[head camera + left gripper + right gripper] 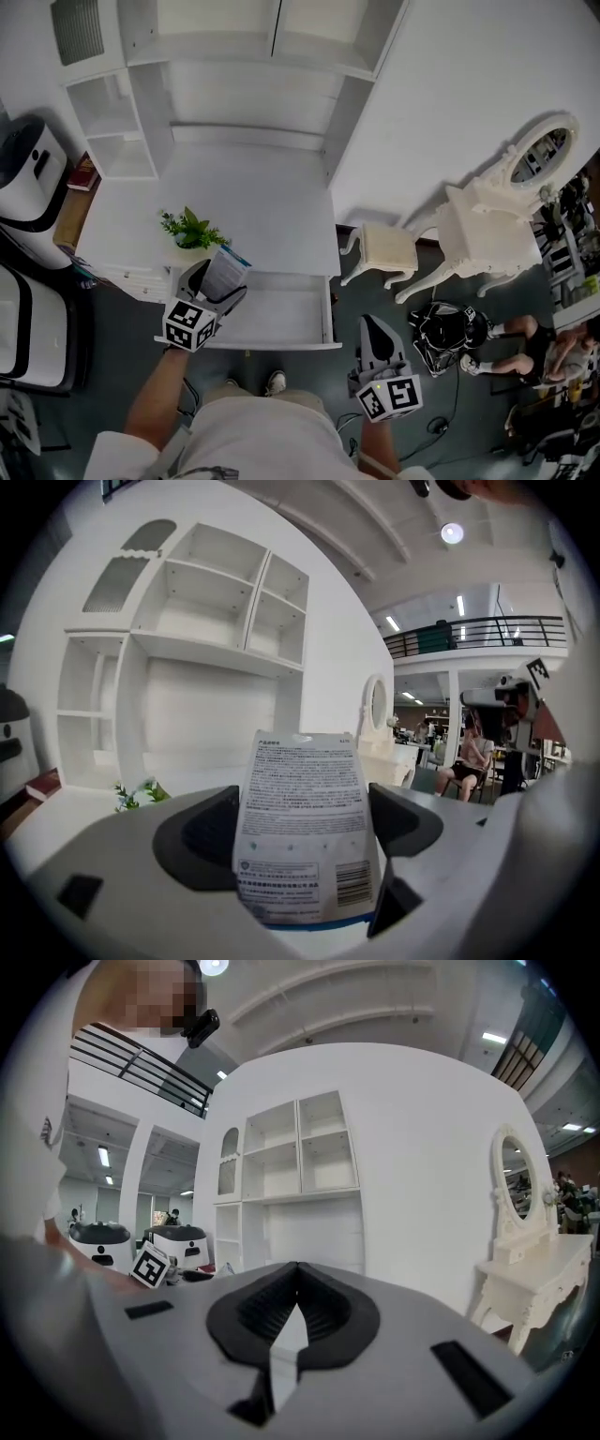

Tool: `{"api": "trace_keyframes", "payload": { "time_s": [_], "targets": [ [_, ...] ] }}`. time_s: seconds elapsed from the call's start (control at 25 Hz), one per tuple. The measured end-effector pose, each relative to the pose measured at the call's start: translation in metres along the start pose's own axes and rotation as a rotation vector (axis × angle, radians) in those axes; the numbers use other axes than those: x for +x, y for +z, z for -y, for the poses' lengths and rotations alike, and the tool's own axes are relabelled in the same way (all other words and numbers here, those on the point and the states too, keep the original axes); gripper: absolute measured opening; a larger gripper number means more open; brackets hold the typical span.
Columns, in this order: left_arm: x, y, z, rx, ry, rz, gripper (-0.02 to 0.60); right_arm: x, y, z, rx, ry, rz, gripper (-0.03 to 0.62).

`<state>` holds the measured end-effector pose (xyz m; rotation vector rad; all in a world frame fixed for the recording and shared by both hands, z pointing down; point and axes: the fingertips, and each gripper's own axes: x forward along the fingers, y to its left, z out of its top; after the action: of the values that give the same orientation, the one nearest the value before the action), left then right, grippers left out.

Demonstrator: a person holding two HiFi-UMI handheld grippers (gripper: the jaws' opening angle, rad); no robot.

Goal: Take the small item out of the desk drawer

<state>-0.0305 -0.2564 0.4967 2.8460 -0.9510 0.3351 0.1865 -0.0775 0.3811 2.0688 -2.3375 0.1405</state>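
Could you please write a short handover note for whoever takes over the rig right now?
Left gripper: shut on the packet, raised over the left end of the open drawer.
Right gripper: shut, empty, right of the drawer.
Done: packet is out of the drawer.
Left: probably set it on the desk; the drawer is open and looks empty.

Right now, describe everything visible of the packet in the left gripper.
The packet is a flat white pouch, plastic-looking, covered in fine dark print, with a barcode low on the right and a blue band along its bottom edge. It stands upright, clamped between the jaws of the left gripper, above the left end of the open drawer.
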Motion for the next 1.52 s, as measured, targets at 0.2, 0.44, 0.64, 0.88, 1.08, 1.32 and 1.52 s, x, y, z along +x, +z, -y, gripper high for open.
{"api": "trace_keyframes", "payload": {
  "time_s": [0.2, 0.44, 0.64, 0.88, 1.08, 1.32, 1.52],
  "targets": [
    [-0.021, 0.035, -0.007, -0.006, 0.048, 0.088, 0.44, 0.027, 0.002, 0.0, 0.001, 0.062, 0.007, 0.009],
    [-0.056, 0.087, -0.017, 0.005, 0.123, 0.219, 0.44, 0.055, 0.009, -0.011, 0.013, 0.131, 0.034, 0.009],
    [-0.081, 0.129, -0.021, 0.005, 0.169, 0.324, 0.44, 0.068, 0.011, -0.013, 0.025, 0.158, 0.043, 0.009],
    [-0.113, 0.172, -0.026, 0.001, 0.232, 0.44, 0.44, 0.078, 0.022, -0.003, 0.028, 0.158, 0.062, 0.009],
    [-0.14, 0.187, -0.035, -0.011, 0.292, 0.507, 0.44, 0.082, 0.034, 0.016, 0.025, 0.128, 0.091, 0.009],
    [-0.164, 0.193, -0.045, -0.061, 0.331, 0.567, 0.44, 0.088, 0.044, 0.037, 0.02, 0.092, 0.103, 0.009],
    [-0.182, 0.19, -0.049, -0.063, 0.369, 0.586, 0.44, 0.088, 0.042, 0.038, 0.022, 0.085, 0.094, 0.009]
  ]
}}
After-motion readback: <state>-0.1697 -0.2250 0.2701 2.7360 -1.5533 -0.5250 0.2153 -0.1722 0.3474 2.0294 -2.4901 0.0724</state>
